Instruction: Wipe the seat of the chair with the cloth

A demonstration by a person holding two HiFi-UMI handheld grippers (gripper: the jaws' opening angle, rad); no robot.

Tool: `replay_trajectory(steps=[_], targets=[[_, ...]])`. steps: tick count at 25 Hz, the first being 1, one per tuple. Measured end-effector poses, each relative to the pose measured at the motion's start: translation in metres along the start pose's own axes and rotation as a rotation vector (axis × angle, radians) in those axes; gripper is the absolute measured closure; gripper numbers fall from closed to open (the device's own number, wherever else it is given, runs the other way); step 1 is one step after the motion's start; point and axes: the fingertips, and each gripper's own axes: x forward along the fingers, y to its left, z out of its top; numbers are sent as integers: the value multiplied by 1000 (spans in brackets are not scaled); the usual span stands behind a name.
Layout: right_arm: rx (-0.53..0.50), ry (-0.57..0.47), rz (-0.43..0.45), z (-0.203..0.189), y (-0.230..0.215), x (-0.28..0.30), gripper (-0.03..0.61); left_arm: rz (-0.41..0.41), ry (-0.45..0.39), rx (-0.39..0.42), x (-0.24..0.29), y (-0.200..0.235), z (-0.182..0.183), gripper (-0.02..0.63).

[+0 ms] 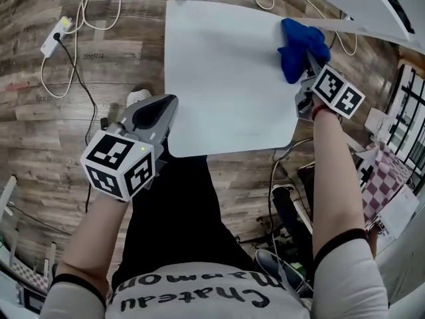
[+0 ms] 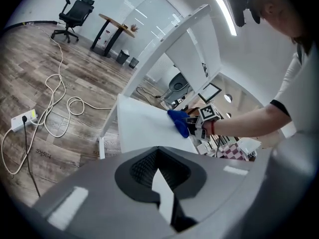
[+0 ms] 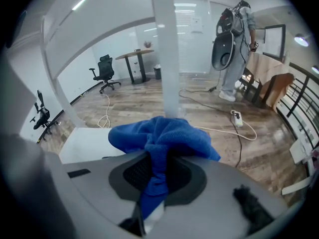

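Head view, nearest the camera: two bare forearms reach out over black trousers, each hand carrying a marker cube. The left tongs (image 1: 171,102) are pressed together with nothing between them – the left gripper view shows only their own grey body and dark recess. Their tip lies at the near-left edge of the seat (image 1: 226,78); contact with it cannot be told. A light shoe (image 1: 137,97) stands on the wooden floor (image 1: 40,111) just beside that edge.

The seat is a plain white panel with rounded near corners. At its far-right corner the right tongs (image 1: 307,64) pinch the blue cloth (image 1: 302,44). In the right gripper view the fabric is drawn down into the recess between the jaws and bunches out ahead of them. The bunched cloth rests on the seat surface close to the right edge.

Beyond the cloth rises the chair's white backrest frame (image 1: 372,8), whose upright post stands just behind the fabric in the right gripper view. On the floor to the left, well apart from the chair, lies a white power strip (image 1: 56,36) with a looped white cable (image 1: 89,12).

Farthest – seen in the right gripper view – are a black office chair (image 3: 104,71), a round-topped table (image 3: 134,56) and a standing person (image 3: 234,44).
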Motion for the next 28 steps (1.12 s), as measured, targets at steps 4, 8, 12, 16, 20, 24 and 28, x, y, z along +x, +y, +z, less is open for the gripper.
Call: replay_trajectory(steps=[4,8,12,16,20,24,28], targets=[[64,-8,-74,-3,-29,-4,520,51,-11,18,-5,14,1,604],[86,7,-155,-1,-50,-12,518,91,-40,11,-11,27,6,604],[55,-67,38,15,10,-27,522,122,-88,0,-19,37,13,604],[-41,-95,334,1,131,-48,522,170,-146,-20,-25,46,23,604],[-58,-21,583,-44,249,-73,522,164,-168,-31,-30,46,24,604],[-11,63,813,-70,343,-100,522,184,-184,-52,-44,55,18,604],[-61,115,769,-72,362,-86,522,209,-187,-83,-56,64,8,604]])
